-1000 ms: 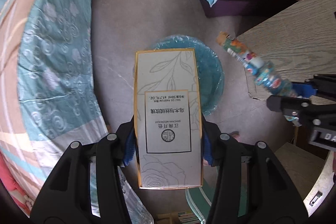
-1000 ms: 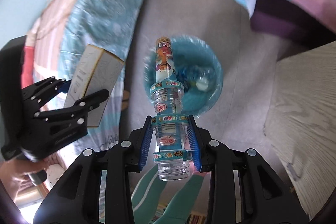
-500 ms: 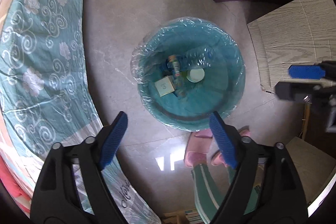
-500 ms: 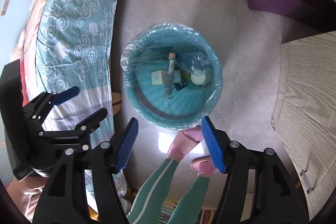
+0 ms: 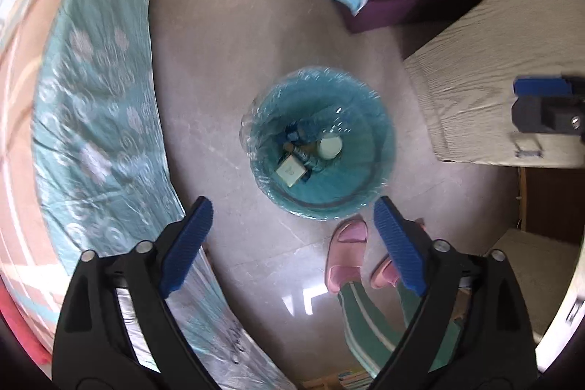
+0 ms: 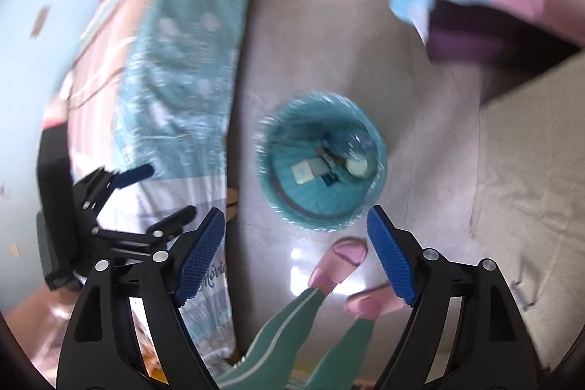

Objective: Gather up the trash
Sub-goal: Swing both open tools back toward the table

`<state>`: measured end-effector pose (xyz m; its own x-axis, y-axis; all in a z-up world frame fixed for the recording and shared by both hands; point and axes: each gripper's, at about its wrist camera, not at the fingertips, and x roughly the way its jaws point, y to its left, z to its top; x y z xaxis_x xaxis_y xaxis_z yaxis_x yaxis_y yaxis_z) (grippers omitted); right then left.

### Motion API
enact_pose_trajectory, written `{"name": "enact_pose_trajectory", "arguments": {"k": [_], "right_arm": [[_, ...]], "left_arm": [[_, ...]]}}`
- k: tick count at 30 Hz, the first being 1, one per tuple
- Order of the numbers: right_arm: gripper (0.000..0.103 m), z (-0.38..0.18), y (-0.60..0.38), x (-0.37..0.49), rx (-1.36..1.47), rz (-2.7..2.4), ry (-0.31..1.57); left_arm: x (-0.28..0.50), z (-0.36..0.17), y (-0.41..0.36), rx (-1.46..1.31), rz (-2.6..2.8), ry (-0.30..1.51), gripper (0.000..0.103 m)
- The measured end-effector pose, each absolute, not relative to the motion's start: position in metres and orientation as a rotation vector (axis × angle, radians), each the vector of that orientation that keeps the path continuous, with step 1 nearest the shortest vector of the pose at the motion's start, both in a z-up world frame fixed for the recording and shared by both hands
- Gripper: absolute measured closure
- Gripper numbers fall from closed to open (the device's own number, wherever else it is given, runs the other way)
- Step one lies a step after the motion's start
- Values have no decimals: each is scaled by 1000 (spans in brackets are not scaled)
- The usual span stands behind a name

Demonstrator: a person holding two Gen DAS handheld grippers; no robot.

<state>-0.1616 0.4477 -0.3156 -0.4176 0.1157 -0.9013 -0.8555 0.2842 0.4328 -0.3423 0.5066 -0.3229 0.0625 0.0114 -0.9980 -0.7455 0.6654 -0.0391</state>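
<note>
Teal plastic forms the trash bin (image 5: 369, 148), lined with a clear bag, standing on the grey floor (image 5: 234, 61) below both my claws. My left gripper (image 5: 292, 243) points straight down with its blue pads spread wide; its jaws have just been opening, nothing between them. My right gripper (image 6: 294, 254) tilts downward, its jaws likewise just opening and empty. Inside the bin lie the white perfume box (image 5: 290, 169), the plastic bottle (image 5: 309, 158) and a white round lid (image 5: 330, 147). Pink slippers (image 5: 347, 253) stand just beside the bin.
</note>
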Motion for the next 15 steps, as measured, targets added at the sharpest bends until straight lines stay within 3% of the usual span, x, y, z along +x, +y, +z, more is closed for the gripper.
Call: {"name": "enact_pose_trajectory", "arguments": {"k": [3, 9, 15], "right_arm": [[13, -252, 435, -165, -637, 1375, 1531], [12, -129, 382, -136, -523, 1421, 1384], [11, -32, 271, -56, -302, 1223, 1240]], "left_arm": [[-340, -277, 492, -591, 619, 1391, 13], [-309, -179, 461, -466, 520, 1254, 7], [-222, -85, 415, -273, 287, 1098, 7]]}}
